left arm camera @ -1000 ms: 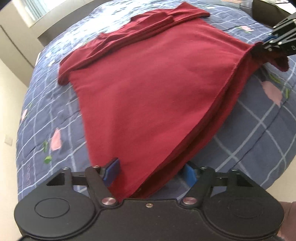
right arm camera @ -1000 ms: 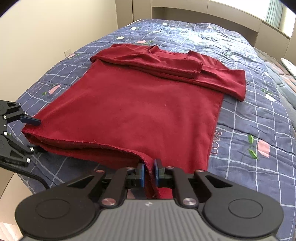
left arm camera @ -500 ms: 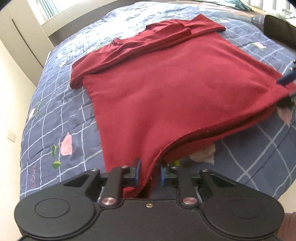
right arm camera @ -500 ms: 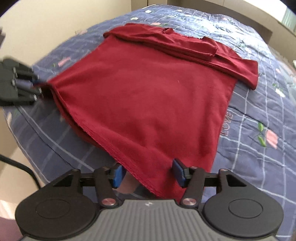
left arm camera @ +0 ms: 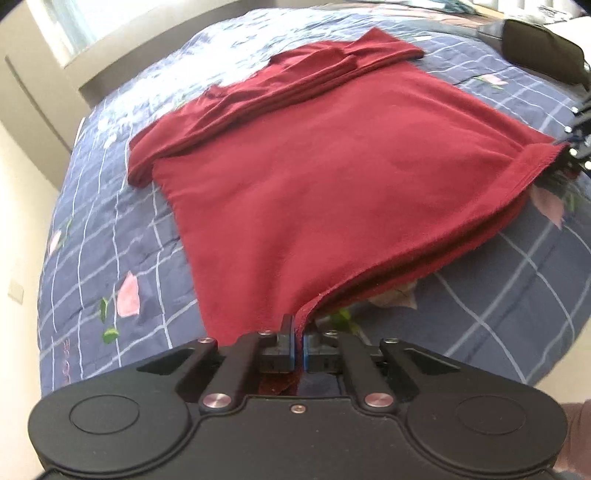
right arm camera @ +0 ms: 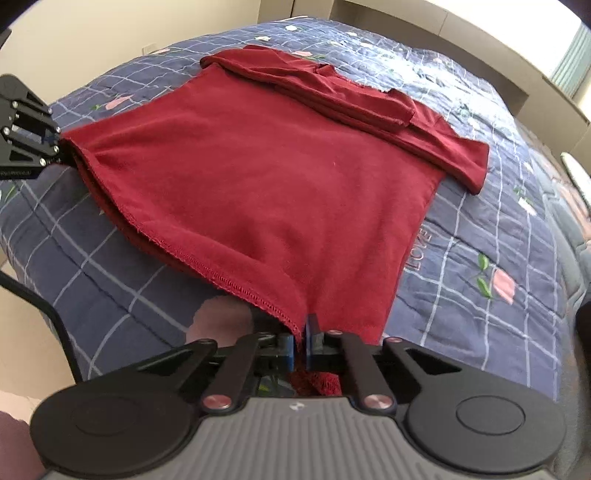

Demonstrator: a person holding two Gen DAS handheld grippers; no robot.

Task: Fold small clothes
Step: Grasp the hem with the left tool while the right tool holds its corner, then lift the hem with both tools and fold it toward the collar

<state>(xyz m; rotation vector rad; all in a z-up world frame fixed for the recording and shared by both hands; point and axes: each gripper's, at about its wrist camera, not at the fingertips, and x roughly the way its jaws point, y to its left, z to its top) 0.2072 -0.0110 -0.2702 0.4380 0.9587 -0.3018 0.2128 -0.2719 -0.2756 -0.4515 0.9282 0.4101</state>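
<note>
A dark red long-sleeved shirt (left arm camera: 314, 173) (right arm camera: 266, 177) lies spread on the bed with both sleeves folded across its far end. My left gripper (left arm camera: 298, 345) is shut on one near corner of the hem, and the cloth runs up out of its blue pads. My right gripper (right arm camera: 300, 345) is shut on the other near hem corner, with a tuft of red cloth bunched behind its pads. Each gripper shows at the edge of the other's view: the right gripper (left arm camera: 576, 144) at the far right, the left gripper (right arm camera: 33, 140) at the far left. The hem between them hangs slightly lifted off the quilt.
The shirt rests on a blue checked quilt (left arm camera: 110, 280) (right arm camera: 480, 236) with pink flowers. A dark cushion (left arm camera: 543, 48) lies at the far right of the bed. A cream wall (right arm camera: 92, 33) and a pale window ledge (right arm camera: 480, 48) border the bed. A black cable (right arm camera: 44, 310) hangs off the near left edge.
The left jaws closed on the hem corner they stood open around. The right jaws opened, shifted along the hem, and closed on it again.
</note>
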